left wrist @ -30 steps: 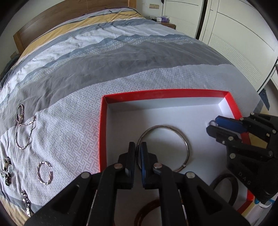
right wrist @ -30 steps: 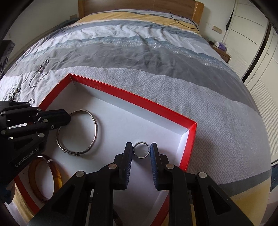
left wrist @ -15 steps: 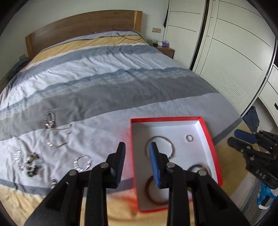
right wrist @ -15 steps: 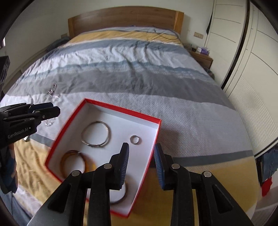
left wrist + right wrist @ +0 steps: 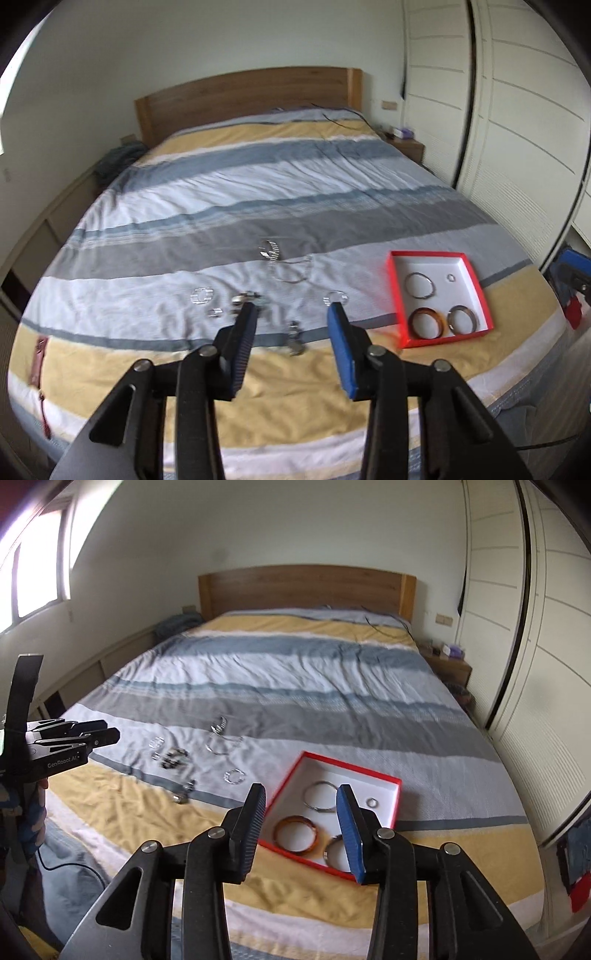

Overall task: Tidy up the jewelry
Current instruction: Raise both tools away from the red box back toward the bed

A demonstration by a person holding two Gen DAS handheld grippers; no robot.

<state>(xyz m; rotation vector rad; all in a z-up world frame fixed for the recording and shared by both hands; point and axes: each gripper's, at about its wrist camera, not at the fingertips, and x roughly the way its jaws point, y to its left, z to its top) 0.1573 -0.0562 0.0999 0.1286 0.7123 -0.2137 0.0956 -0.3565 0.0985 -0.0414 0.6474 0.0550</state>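
We're holding both grippers up off the bed here, and neither one is carrying anything. The left gripper (image 5: 291, 314) is spread wide with nothing between its fingers, and the right gripper (image 5: 301, 795) is spread just as wide and just as empty.

Looking out past the left fingertips, we're seeing the loose stuff lying on the striped duvet (image 5: 258, 206): a small cluster of silver pieces (image 5: 246, 298) right beyond the black finger, a beaded bracelet (image 5: 202, 295) to its left, a braided silver ring-shaped bracelet (image 5: 335, 297) just past the blue finger, a chunky piece (image 5: 294, 341) between the two fingers, and further out a watch-style band (image 5: 269, 251) with a thin chain necklace (image 5: 293, 271) next to it.

Between and just beyond the right fingers, the red box (image 5: 397, 805) is sitting on the duvet with four things lying in it: a large silver bangle (image 5: 320, 796), a small ring (image 5: 372, 802), an amber bangle (image 5: 297, 835) and a dark metal bangle (image 5: 334, 851) partly hidden behind the blue finger.

So we're reckoning we're somewhere under halfway: four pieces boxed, roughly six or so waiting on the duvet, though motion blur is making an exact count tricky. The chain is probably going to be the fiddly one.
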